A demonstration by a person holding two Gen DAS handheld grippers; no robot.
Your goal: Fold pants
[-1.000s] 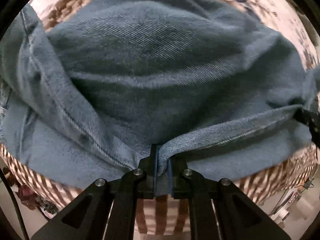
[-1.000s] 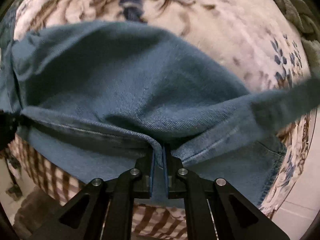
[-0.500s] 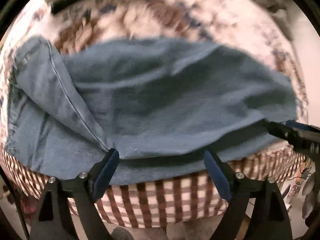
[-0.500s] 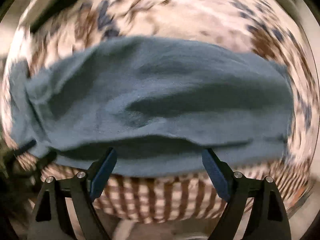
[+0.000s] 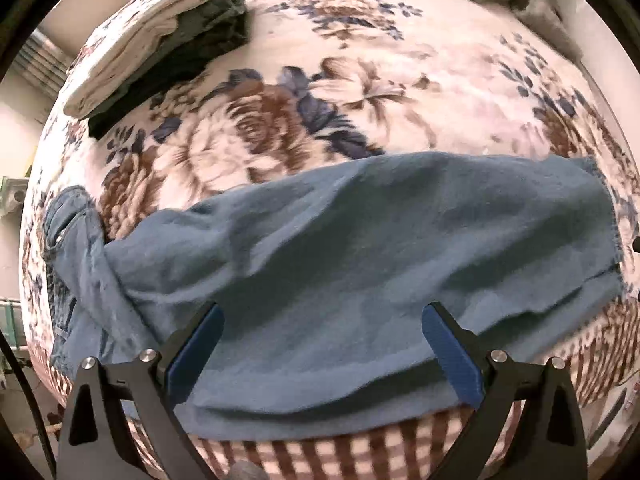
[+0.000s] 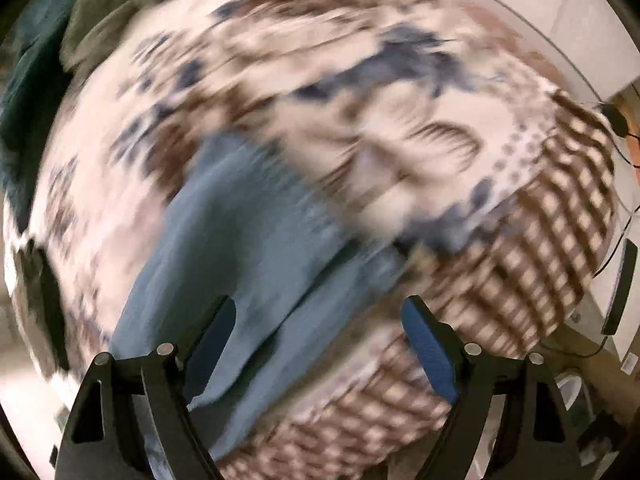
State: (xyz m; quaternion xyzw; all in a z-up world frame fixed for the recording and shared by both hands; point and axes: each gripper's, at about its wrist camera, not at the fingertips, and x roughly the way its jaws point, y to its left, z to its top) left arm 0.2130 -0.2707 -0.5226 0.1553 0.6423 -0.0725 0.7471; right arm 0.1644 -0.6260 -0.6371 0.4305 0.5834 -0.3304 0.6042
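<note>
While both jaws have just been opening, the pants (image 5: 360, 264) lie released on the floral blanket (image 5: 380, 80), long axis crosswise beneath the empty left gripper (image 5: 322, 344); the right gripper (image 6: 320, 344), empty too, hangs over one end.

Floral blanket (image 5: 360, 92) over checked bedcover (image 6: 552, 232), pale wall (image 5: 16, 120), folded clothes (image 5: 160, 40)

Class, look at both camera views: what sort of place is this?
Probably a bedroom: a floral plush blanket covers a bed, blue denim pants lie on it, and folded clothes are stacked at its far edge.
</note>
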